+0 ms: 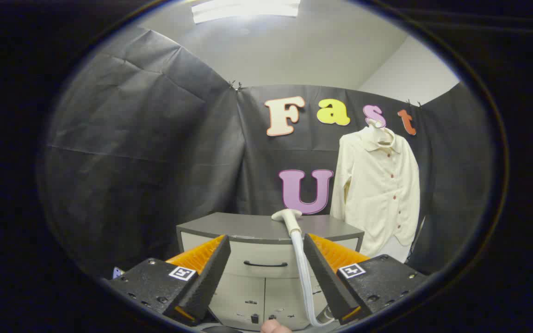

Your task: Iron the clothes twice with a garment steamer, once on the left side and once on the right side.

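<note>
White steamer beyond open gripper; cream shirt hanging.

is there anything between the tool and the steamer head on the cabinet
Nothing visible stands in the way. The tool is open and empty, and the steamer head lies on the grey cabinet top beyond its fingers. Only the steamer's own hose hangs down the cabinet front, close by one finger. The shirt hangs off to the side.

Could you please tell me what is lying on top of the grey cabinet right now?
The steamer head rests on the grey cabinet, its hose trailing down between the open fingers. Nothing else is visible there.
</note>
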`<state>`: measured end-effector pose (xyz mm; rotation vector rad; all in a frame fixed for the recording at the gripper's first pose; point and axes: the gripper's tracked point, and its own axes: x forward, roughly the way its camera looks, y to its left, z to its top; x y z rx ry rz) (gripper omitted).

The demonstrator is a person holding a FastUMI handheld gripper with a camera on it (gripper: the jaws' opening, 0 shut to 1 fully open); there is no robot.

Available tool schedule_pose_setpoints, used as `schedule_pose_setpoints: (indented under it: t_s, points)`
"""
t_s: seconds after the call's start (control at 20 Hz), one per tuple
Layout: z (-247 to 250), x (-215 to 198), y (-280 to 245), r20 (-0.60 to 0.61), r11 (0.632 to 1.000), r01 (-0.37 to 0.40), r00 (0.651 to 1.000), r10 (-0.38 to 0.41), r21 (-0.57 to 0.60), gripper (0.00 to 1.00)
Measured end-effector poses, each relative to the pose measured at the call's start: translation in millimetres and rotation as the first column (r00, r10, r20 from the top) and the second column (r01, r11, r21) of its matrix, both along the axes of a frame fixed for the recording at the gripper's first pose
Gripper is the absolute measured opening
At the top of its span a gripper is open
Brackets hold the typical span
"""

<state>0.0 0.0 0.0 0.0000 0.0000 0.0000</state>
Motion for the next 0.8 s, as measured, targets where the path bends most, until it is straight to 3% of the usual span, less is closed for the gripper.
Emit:
schedule_pose_setpoints:
  t_s: [0.8]
  points:
    - [-11.1,2.9,-4.6,-0.030,0.999,0.006,1.000,-0.004,0.045,0.96]
